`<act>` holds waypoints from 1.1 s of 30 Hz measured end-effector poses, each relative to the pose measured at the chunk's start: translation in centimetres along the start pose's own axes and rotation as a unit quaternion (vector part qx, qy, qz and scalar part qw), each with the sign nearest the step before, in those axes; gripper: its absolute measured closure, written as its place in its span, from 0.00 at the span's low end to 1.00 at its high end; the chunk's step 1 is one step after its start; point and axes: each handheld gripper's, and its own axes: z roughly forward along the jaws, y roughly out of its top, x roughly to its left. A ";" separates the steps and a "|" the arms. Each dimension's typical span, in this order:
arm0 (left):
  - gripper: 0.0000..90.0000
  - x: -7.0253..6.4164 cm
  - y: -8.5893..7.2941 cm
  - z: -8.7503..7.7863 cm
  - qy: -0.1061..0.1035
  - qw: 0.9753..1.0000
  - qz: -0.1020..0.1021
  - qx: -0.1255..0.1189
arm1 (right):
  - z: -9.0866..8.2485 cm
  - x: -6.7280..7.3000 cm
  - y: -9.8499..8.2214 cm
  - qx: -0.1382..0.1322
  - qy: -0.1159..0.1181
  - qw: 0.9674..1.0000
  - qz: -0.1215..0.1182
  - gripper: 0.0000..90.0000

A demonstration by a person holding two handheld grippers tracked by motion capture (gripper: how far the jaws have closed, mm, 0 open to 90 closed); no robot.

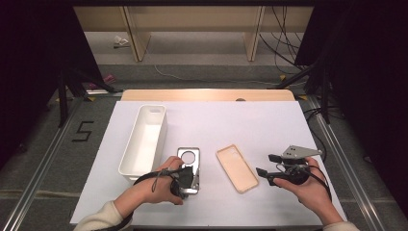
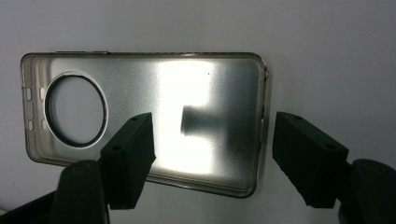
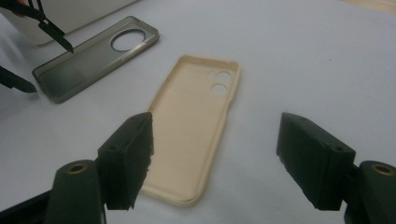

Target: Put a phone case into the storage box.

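The grey translucent phone case lay open side up on the white table cover, just beside the white bin, with the left gripper poised over its plain end. The jaws stood spread — one over the case floor, the other beyond the end rim, neither pad touching. I judged the case light, thin and springy, its glossy inner face likely slippery; the raised end rim between the jaws looked the better hold, since the flat floor offers nothing to pinch. The right gripper was held off the table with its jaws spread and empty, aimed at the beige phone case, which lay near the grey one but apart. Count — two cases, one bin, two grippers.
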 end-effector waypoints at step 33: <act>0.43 0.2 0.4 0.7 -0.010 1.000 0.020 0.021 | 0.0 0.1 0.0 -0.005 0.001 1.000 -0.001 0.29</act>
